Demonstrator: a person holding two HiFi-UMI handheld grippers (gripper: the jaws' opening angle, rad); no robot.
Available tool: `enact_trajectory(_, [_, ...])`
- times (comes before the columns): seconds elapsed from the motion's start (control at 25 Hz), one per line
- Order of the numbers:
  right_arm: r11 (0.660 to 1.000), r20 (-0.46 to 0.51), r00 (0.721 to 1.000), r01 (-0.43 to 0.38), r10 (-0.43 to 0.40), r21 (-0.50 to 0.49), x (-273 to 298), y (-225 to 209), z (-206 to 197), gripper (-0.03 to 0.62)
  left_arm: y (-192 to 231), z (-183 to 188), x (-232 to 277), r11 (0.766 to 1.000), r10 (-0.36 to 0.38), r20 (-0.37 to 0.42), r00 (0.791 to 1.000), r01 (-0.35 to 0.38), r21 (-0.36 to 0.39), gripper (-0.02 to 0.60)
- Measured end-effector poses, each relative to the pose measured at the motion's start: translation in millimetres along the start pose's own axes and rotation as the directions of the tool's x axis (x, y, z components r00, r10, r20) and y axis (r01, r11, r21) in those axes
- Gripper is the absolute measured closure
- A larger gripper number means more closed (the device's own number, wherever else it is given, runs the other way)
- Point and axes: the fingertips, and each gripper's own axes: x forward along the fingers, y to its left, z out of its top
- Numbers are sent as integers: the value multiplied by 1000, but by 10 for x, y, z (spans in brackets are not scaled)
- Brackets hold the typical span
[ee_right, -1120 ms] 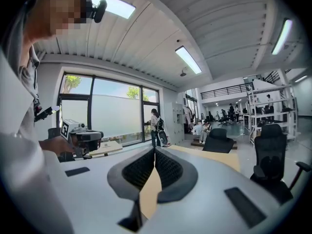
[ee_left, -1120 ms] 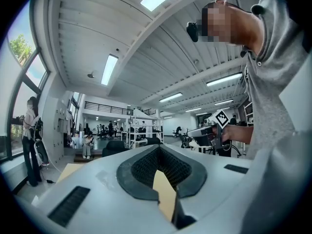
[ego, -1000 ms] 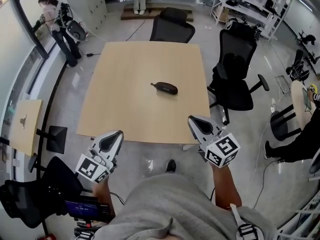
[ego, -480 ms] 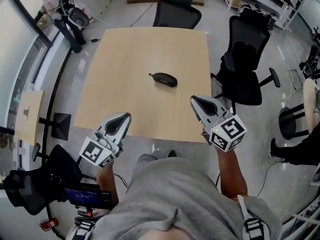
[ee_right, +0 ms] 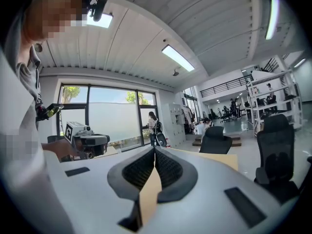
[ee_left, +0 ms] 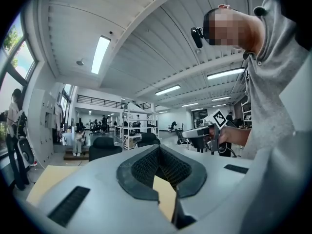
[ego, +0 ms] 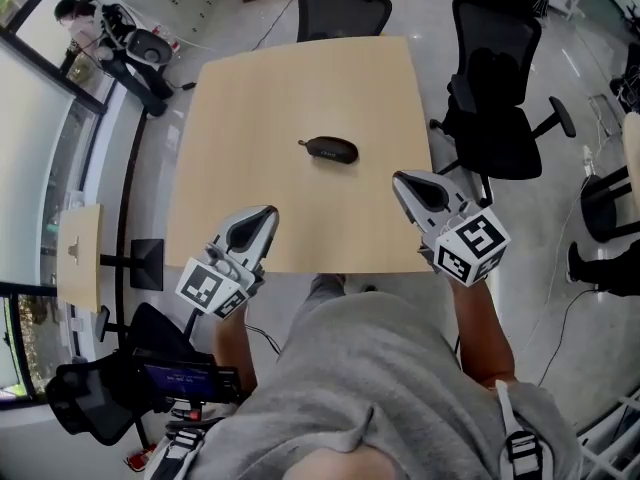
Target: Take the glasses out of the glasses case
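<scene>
Open workshop hall with grey floor (ego: 560, 228), viewed from above. Landmark: square pale-wood desk (ego: 280, 98).

- Near the desk's middle: dark oval glasses case (ego: 330, 149), closed, lying flat, touched by nothing.
- Over the desk's near edge, left part: left gripper (ego: 263, 215), grey, hand-held, with marker cube; fingers (ee_left: 139, 169) closed together, nothing between.
- Over the desk's near right corner: right gripper (ego: 402, 181), same build; fingers (ee_right: 139, 168) likewise closed, empty.
- Both well apart from the case.
- Behind the desk's far edge: black office chair (ego: 343, 8).
- Beside the desk's right edge: second black office chair (ego: 500, 78).
</scene>
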Motion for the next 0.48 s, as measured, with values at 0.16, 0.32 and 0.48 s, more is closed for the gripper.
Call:
enact_trajectory(0.16, [999, -4, 1000, 31, -31, 14, 135, -228, -87, 586, 208, -126, 301, 999, -39, -3, 999, 39, -9, 577])
enact_trajectory(0.32, [998, -35, 998, 54, -53, 24, 318, -434, -158, 586, 447, -227, 549, 997, -65, -1, 998, 65, -35, 577])
enact_trajectory(0.48, [997, -68, 995, 72, -69, 37, 557, -617, -191, 586, 694, -321, 687, 995, -74, -12, 997, 73, -73, 577])
